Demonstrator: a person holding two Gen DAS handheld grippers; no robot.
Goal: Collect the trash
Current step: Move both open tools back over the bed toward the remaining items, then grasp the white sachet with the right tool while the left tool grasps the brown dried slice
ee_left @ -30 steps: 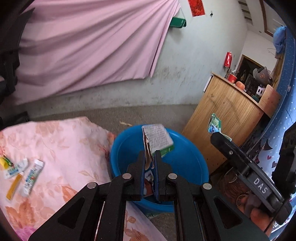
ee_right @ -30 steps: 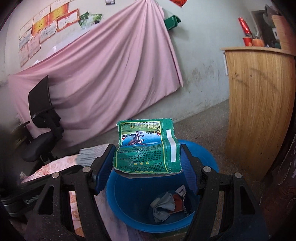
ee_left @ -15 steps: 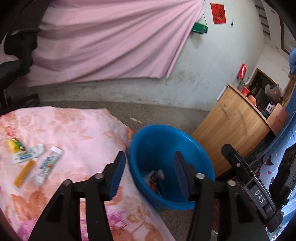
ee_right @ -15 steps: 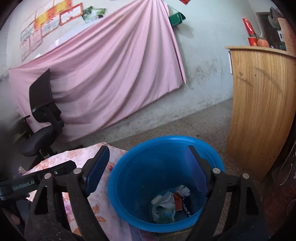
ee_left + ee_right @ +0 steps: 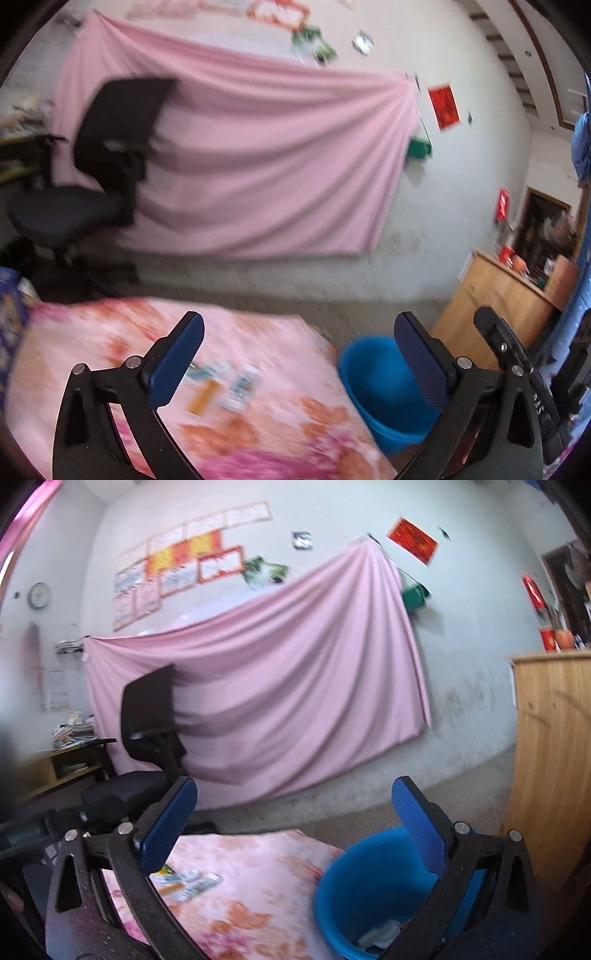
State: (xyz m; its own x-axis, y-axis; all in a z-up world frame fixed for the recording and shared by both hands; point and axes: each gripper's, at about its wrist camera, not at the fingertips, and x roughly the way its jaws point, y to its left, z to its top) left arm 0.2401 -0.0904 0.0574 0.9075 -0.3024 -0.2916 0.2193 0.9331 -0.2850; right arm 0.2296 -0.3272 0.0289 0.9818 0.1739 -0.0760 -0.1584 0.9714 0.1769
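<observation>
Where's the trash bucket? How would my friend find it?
Find the table with the flowery pink cloth. At its right edge, before the wooden counter, stands the blue bucket. It's the only round, bright blue tub, with crumpled trash inside.

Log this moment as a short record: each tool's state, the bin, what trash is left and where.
left tool: open, empty, above the cloth
right tool: open, empty, above the cloth edge and the bin
bin: blue, on the floor against the cloth's right edge; crumpled trash at the bottom
left to collect: a few small packets lying together on the cloth, blurred
cloth: pink floral
background: black chair, pink sheet on the wall, wooden counter right of the bin
</observation>
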